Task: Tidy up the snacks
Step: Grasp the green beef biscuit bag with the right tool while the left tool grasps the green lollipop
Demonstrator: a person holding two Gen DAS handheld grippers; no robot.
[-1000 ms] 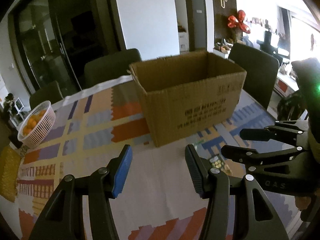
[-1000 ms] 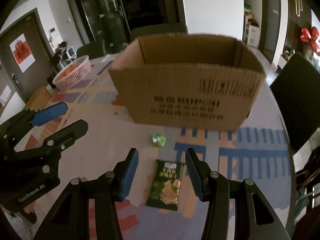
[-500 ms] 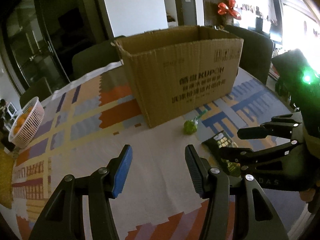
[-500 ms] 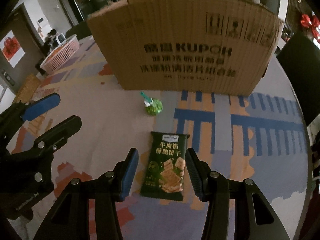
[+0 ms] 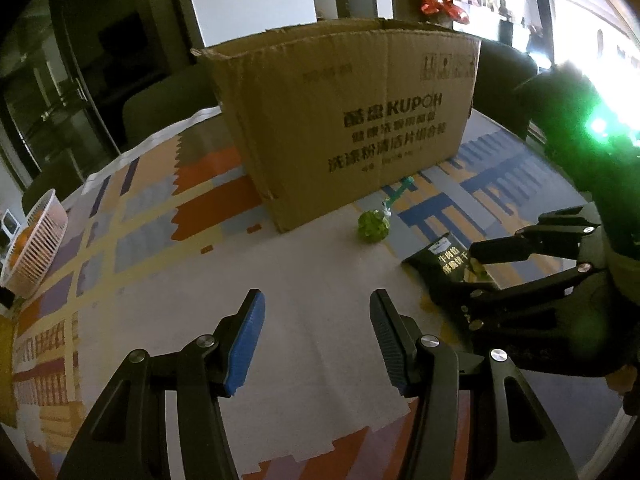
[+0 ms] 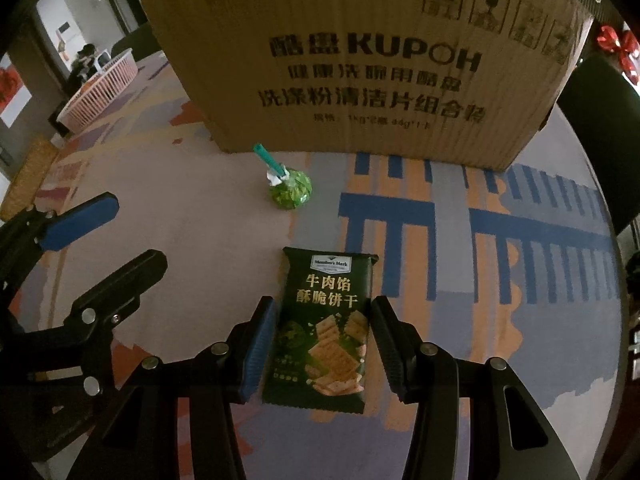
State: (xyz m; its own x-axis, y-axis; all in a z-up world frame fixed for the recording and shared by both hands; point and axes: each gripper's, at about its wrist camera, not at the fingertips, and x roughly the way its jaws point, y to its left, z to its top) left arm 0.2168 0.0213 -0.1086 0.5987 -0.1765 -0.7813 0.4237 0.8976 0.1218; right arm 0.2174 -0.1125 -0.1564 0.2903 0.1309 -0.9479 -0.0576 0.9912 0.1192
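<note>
Cracker packet (image 6: 324,332) lies flat before the box (image 6: 360,60), between the right gripper's (image 6: 322,344) parted jaws; closing may buckle or squirt it. Left gripper (image 5: 316,340) apart, empty.

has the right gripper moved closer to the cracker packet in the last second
Yes. The right gripper has come down and forward toward the cardboard box; its open fingers now straddle the cracker packet, which earlier lay ahead of them.
</note>
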